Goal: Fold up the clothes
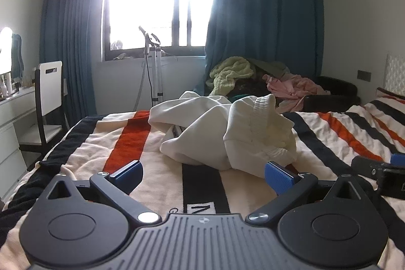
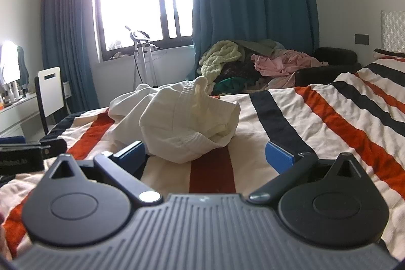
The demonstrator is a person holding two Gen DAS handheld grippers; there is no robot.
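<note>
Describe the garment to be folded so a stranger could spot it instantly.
Start at the striped bedspread below the window. Near its middle sits a crumpled cream-white garment with ribbed cuffs. Unlike the green and pink clothes heaped past the bed's far edge, it lies alone on the stripes.

The right gripper (image 2: pixel 203 156) is hovering wide open just before the crumpled white garment (image 2: pixel 177 118) lying on the striped blanket (image 2: pixel 316 118)

Cream-white garment (image 1: pixel 227 133), crumpled in a heap, ribbed cuff upturned, on striped bedspread (image 1: pixel 121 143)
</note>
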